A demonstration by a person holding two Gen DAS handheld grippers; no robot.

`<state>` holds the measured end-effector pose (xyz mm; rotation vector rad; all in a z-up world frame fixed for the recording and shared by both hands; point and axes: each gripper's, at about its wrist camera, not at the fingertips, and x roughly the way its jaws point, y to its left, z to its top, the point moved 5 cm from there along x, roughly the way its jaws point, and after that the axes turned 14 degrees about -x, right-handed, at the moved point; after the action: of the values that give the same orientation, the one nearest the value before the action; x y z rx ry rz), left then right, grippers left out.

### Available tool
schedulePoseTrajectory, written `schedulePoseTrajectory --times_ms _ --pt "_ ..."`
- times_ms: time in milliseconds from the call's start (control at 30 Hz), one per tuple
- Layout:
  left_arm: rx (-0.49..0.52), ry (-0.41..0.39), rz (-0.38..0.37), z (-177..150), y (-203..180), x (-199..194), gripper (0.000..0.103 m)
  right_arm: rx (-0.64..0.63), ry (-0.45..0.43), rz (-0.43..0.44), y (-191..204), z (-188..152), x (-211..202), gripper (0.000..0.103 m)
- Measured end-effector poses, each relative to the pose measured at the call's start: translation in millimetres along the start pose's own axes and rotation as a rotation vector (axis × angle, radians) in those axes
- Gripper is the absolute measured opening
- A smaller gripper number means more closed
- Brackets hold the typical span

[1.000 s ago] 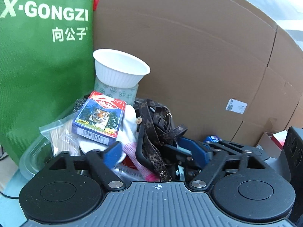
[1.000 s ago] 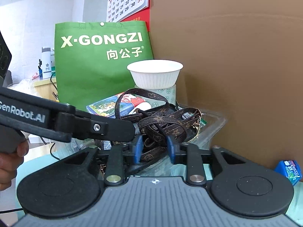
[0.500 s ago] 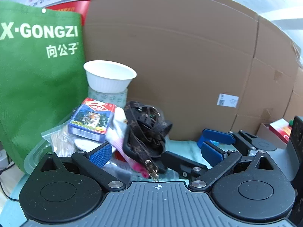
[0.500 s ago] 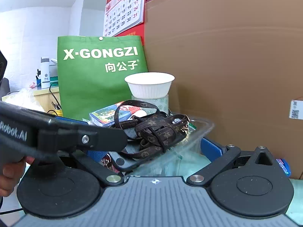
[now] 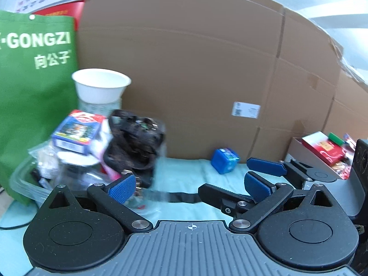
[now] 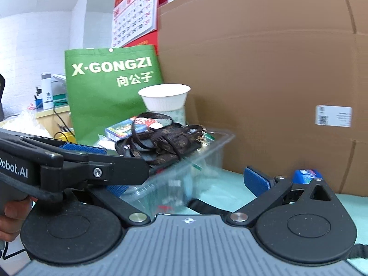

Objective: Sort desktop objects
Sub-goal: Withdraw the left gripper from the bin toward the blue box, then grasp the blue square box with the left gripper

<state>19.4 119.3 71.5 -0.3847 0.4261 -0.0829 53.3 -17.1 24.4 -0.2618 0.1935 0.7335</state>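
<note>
Green X-GONGZI bag (image 6: 110, 92) upright at far left, red wall calendar (image 6: 134, 13) above it. Large brown cardboard box (image 5: 195, 73) fills back, white label (image 5: 246, 110) on its face. Teal cloth (image 5: 188, 179) covers table. White bottle (image 6: 46, 94) on far-left wooden shelf. Open box of red packets (image 5: 322, 149) at far right.

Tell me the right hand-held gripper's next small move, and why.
Probably ease the right hand-held gripper forward to the blue packet. Its jaws stand open and empty, and that packet lies alone on the teal cloth by the cardboard box, outside the clear container holding the other items.
</note>
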Motion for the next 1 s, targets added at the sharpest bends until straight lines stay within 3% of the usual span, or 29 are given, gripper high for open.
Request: schedulePoseTrajectory --times_ms 567,800,1000 --pt "0.003 0.142 -0.112 -46 -89 81 0.103 0.156 0.098 -0.244 -86 -65 -48 0.103" --pt "-0.007 0.159 -0.092 -45 -101 122 0.103 0.165 0.128 -0.280 -117 -80 -38 0.103" --pt "-0.039 0.183 -0.074 -39 -100 165 0.103 0.158 0.154 -0.256 -134 -90 -10 0.103"
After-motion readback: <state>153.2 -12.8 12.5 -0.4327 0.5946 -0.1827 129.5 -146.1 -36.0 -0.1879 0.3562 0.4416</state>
